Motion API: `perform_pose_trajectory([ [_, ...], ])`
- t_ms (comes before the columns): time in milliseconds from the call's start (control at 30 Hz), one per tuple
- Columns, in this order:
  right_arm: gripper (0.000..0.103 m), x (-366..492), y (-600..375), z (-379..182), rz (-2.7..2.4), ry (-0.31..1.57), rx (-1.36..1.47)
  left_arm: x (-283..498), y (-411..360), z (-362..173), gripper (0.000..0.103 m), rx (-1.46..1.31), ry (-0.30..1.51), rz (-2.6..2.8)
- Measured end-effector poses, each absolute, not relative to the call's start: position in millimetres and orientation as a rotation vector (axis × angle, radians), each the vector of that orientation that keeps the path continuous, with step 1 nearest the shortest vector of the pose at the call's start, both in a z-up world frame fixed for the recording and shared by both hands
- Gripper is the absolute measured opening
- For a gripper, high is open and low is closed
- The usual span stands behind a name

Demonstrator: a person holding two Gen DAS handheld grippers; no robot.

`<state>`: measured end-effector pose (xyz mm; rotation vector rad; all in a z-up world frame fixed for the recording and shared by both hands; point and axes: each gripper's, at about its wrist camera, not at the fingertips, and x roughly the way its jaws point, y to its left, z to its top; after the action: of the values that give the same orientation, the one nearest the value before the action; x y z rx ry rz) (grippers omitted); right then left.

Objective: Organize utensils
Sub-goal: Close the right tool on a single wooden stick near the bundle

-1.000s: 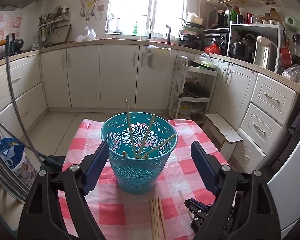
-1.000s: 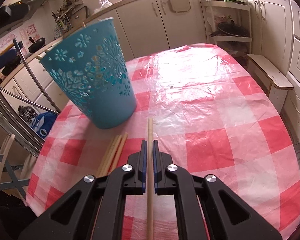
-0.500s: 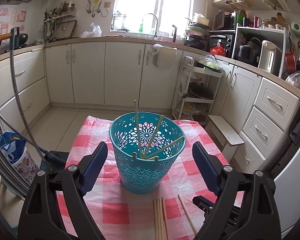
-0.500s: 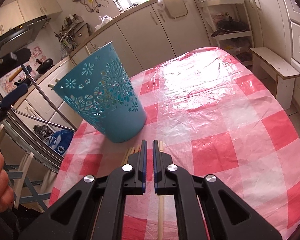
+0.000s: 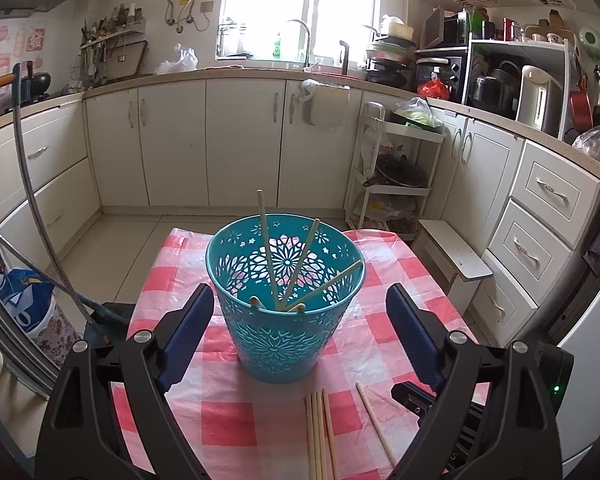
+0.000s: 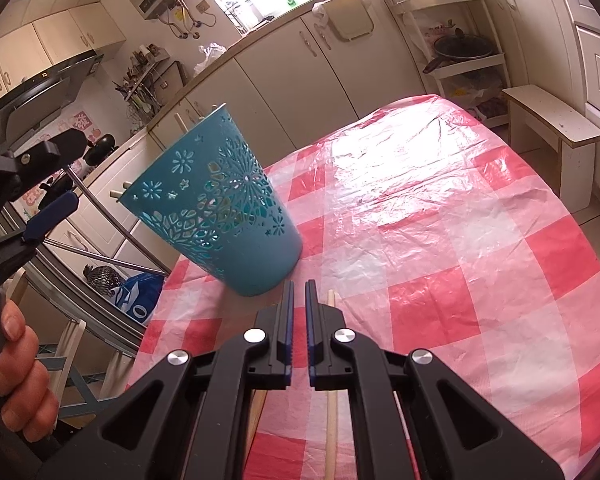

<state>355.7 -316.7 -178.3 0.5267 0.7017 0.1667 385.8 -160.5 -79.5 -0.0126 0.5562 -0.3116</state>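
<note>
Right tool (image 6: 298, 300) shut and empty, its chopstick (image 6: 331, 396) dropped since a second ago, left tool (image 5: 300, 320) wide around basket (image 5: 284, 320)

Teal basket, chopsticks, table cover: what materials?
Teal basket: looks like moulded plastic, semi-matte, with flower cut-outs through a thin wall. Chopsticks: pale and matte, probably bamboo or wood; no grain is resolvable. Table cover: thin plastic sheet printed in red check, glossy, with crinkles and window glare.
</note>
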Motion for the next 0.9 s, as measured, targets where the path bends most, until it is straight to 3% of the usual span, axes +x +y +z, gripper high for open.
perform_pose_trajectory([
  [900, 0.006, 354.9, -320.1, -171.7, 0.212, 0.673, 0.574, 388.7, -160.2, -85.1, 0.084, -0.004, 0.569, -0.310],
])
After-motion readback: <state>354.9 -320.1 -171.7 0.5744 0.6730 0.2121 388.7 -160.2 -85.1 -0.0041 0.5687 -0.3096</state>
